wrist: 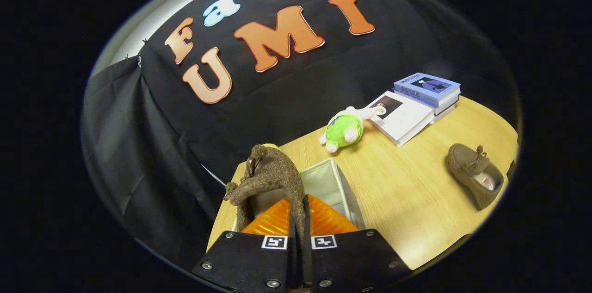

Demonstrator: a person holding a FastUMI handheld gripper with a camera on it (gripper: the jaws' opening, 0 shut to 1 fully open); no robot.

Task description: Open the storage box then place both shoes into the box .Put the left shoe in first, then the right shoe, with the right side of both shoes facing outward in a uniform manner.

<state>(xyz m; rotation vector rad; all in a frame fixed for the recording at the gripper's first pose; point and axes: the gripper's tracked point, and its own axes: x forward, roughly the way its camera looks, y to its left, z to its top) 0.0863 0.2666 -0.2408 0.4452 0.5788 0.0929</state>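
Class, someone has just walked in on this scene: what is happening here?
The hand-held gripper is shut on a brown shoe, holding it over the open storage box. The second brown shoe lies apart on the wooden table. A green plush toy and books lie beyond the box.

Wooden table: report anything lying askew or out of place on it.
The green plush toy lies tipped on its side beside the open white book. The second brown suede shoe sits alone, well apart from the white fabric storage box. The hand-held gripper pinches the other brown shoe over the box.
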